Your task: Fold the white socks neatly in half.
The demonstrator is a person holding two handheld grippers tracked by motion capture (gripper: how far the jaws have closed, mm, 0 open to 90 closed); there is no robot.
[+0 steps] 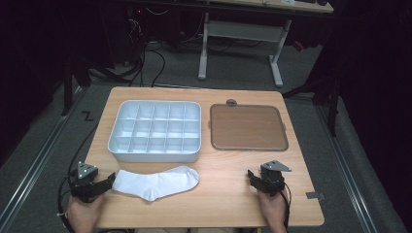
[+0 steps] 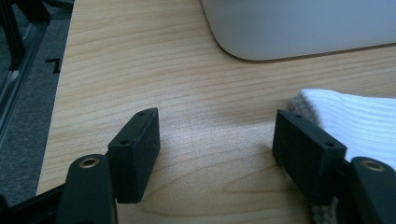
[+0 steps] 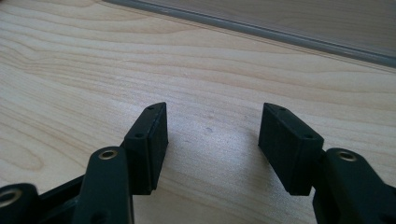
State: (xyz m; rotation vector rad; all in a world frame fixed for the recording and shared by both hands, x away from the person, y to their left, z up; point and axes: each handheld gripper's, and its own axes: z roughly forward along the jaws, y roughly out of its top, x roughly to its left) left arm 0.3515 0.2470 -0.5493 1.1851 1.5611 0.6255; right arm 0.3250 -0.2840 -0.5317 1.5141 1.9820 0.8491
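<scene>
1. Left gripper: sits at the near left corner of the table, held in the person's left hand. Jaws stand wide apart with bare wood between them; nothing is gripped.
2. White sock: lies flat along the near part of the table, cuff end toward the left gripper. In the left gripper view, the cuff lies just beside and partly under the outer side of one jaw, not between the two pads.
3. Right gripper: positioned near the front right of the table, held in the person's right hand. Jaws wide, empty, over bare wood; well apart from the sock.
4. White compartment tray: stands beyond the sock, left of centre; its gridded cells appear empty. Its rounded near corner shows ahead of the left gripper.
5. Brown flat tray: lies just right of the compartment tray, not touching it. Its grey rim shows ahead of the right gripper.
</scene>
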